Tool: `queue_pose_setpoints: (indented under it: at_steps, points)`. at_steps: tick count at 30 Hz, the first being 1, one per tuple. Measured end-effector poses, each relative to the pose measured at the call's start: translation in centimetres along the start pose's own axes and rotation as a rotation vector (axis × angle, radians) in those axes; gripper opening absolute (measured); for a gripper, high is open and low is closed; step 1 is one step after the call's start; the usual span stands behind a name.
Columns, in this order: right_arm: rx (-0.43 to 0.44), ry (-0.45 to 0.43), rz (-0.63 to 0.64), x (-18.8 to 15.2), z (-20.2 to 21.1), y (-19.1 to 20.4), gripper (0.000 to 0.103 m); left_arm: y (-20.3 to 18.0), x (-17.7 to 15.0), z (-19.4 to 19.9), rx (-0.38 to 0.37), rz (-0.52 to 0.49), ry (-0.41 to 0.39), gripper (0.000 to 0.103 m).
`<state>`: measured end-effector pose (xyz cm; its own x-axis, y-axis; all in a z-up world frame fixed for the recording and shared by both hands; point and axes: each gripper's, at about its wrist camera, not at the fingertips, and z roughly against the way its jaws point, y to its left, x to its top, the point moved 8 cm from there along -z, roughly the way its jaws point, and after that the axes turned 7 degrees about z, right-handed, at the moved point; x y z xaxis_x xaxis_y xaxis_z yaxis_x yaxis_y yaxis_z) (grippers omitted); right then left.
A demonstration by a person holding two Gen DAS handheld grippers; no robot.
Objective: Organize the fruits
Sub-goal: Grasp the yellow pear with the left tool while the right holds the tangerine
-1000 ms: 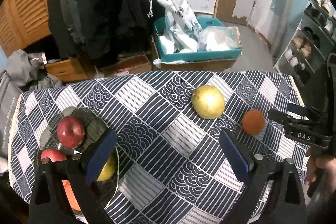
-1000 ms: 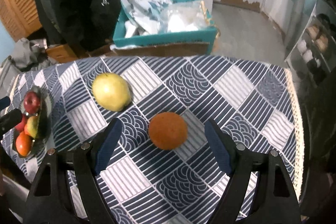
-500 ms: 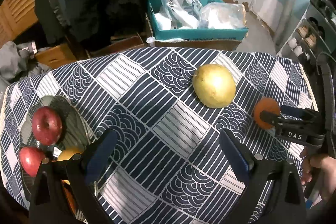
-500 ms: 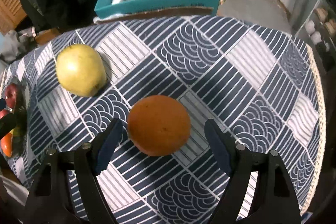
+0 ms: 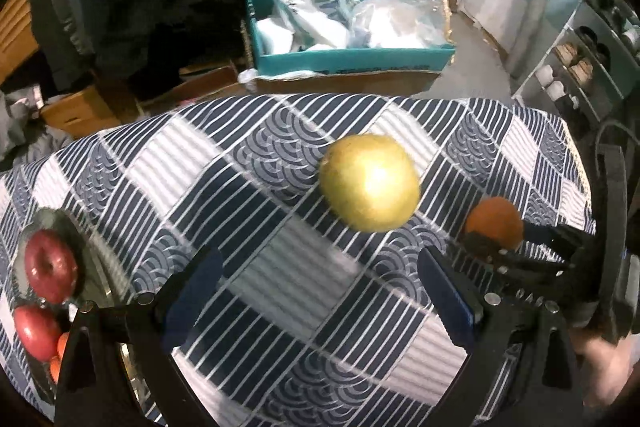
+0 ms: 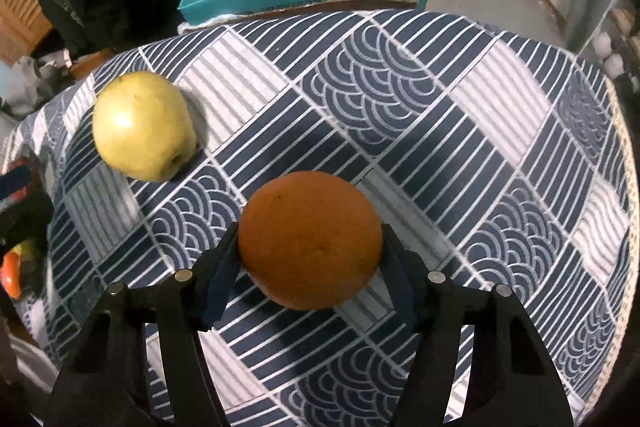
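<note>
- Dim indoor light is glaring off the pear (image 5: 370, 183).
- Motion blur is smearing the left view.
- Fisheye edges are bending and darkening.

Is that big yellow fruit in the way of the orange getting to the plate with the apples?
Partly, it seems. The right gripper holds the orange, and the yellow pear sits on the tablecloth between it and the plate, so go around or over.

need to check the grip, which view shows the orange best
The right wrist view: the orange fills the centre, with the right gripper closed on both its sides. The left wrist view shows it small and blurred at the right edge, partly hidden by that gripper.
</note>
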<state>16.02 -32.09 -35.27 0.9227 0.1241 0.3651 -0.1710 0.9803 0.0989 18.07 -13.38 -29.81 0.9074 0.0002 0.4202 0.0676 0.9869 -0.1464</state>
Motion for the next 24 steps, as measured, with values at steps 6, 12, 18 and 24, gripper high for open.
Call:
queue_pose_setpoints:
  at_steps: [6, 12, 18, 24]
  points:
    - [-0.046, -0.037, -0.011, 0.8, 0.6, -1.7, 0.066, -1.9, 1.1, -1.5, -0.022, -0.008, 0.015, 0.099]
    - [-0.066, -0.077, -0.025, 2.0, 1.7, -2.9, 0.066, -3.0, 2.1, -3.3, -0.026, -0.010, 0.026, 0.099]
    - [-0.078, -0.100, -0.030, 3.0, 2.2, -3.3, 0.066, -3.2, 2.6, -5.3, -0.027, 0.031, 0.050, 0.099]
    - [-0.096, -0.104, -0.013, 3.1, 2.2, -3.4, 0.066, -3.5, 2.7, -6.6, -0.047, 0.081, 0.075, 0.099]
